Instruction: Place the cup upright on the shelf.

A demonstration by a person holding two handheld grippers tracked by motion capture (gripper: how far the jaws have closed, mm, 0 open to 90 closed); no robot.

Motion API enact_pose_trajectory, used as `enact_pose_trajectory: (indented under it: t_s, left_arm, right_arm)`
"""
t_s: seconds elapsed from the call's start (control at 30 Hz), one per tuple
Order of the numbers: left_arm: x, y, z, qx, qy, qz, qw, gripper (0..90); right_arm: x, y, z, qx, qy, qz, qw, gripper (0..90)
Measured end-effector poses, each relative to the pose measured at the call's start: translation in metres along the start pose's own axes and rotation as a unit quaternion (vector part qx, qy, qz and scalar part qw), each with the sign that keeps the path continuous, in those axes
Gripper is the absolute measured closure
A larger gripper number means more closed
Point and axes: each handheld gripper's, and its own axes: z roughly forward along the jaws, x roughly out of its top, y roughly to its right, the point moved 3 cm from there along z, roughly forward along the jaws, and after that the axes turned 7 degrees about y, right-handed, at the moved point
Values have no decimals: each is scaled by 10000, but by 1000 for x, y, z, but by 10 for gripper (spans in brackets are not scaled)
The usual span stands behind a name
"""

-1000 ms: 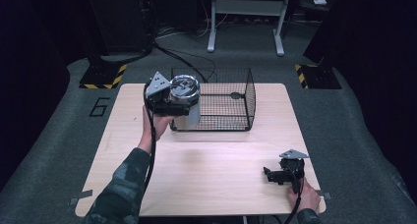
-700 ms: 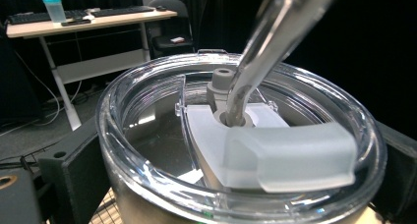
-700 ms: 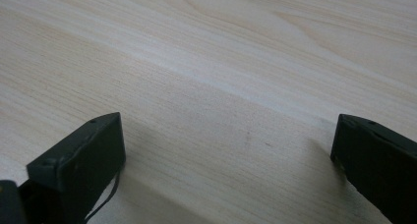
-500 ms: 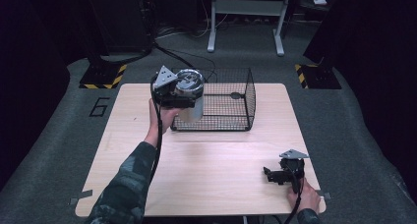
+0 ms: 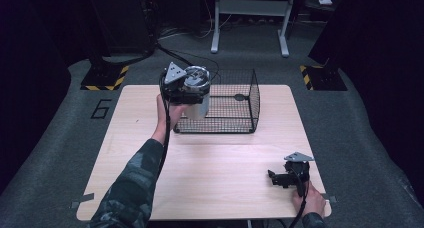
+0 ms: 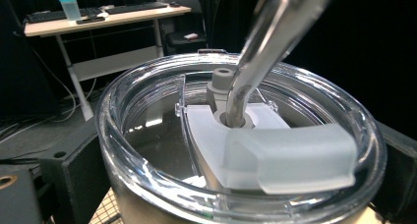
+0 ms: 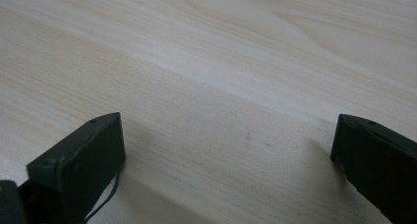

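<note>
A metal tumbler (image 5: 198,107) with a clear lid (image 5: 196,78) hangs above the left end of a black wire basket (image 5: 252,95), held up by my left gripper (image 5: 192,95), which is shut on it. In the left gripper view the lid (image 6: 147,135) looms close, a bent metal straw (image 6: 255,52) rises through its frosted slider, and one black finger (image 6: 69,175) presses the cup's side. My right gripper (image 5: 274,178) rests on the wooden table (image 5: 215,168) at the near right. It is open (image 7: 226,155) with bare wood between its fingers.
The basket stands at the table's far middle. Two black stands with yellow-striped bases (image 5: 105,78) (image 5: 320,75) and a grey desk frame (image 5: 250,18) stand on the floor beyond. A desk with a blue bottle (image 6: 69,5) is far off.
My left hand has carried the tumbler to the right and slightly farther away, over the basket's left end. The right gripper has stayed put.
</note>
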Motion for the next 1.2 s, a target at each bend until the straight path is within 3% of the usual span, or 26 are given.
enact_pose_trajectory:
  t_s: [0.07, 0.17, 0.27, 0.97, 1.2]
  left_arm:
    - [0, -1, 4, 43, 37, -71, 10000, 36]
    - [0, -3, 8, 56, 7, -22, 10000, 36]
    - [0, -5, 12, 74, 27, -136, 9999, 36]
    - [-18, -12, 46, 551, -55, -68, 9984, 36]
    - [-27, -10, 57, 604, -50, -71, 9981, 36]
  right_arm:
    - [0, 0, 0, -3, -8, -1, 10000, 0]
    - [0, 0, 0, 0, 3, 2, 10000, 0]
    - [0, 0, 0, -2, 2, 3, 10000, 0]
    - [0, 0, 0, -21, -5, 33, 10000, 0]
    - [0, 0, 0, -37, 9, 38, 10000, 0]
